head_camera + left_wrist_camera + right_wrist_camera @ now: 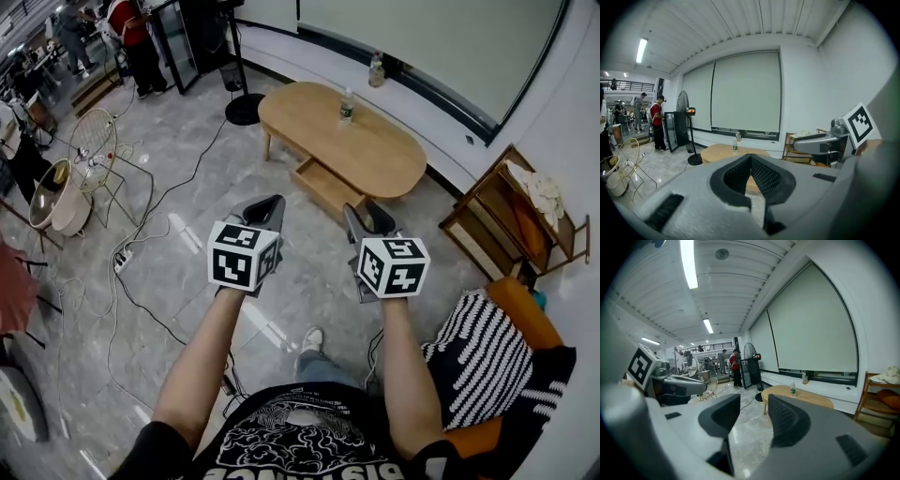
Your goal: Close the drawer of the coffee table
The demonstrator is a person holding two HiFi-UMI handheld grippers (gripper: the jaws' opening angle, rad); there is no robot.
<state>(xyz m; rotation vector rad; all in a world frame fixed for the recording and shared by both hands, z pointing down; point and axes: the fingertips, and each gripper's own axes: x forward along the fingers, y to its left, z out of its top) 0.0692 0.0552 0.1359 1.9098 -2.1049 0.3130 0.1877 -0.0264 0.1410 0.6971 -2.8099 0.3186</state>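
Observation:
The oval wooden coffee table (375,155) stands ahead of me on the marble floor, also seen in the left gripper view (719,151) and the right gripper view (811,398). Its drawer (323,187) is pulled out on the near side, and a water bottle (346,106) stands on top. Both grippers hang in the air short of the table, touching nothing. My left gripper (273,202) (750,157) has its pads meeting at the tip. My right gripper (366,214) (753,404) has its jaws apart with only floor showing between them.
A fan stand (244,108) sits left of the table. A wire chair (94,141), cables (141,253) and a power strip (122,261) lie to the left. A wooden shelf (511,216) and a striped cushion (478,356) are on the right. People (131,37) stand far off.

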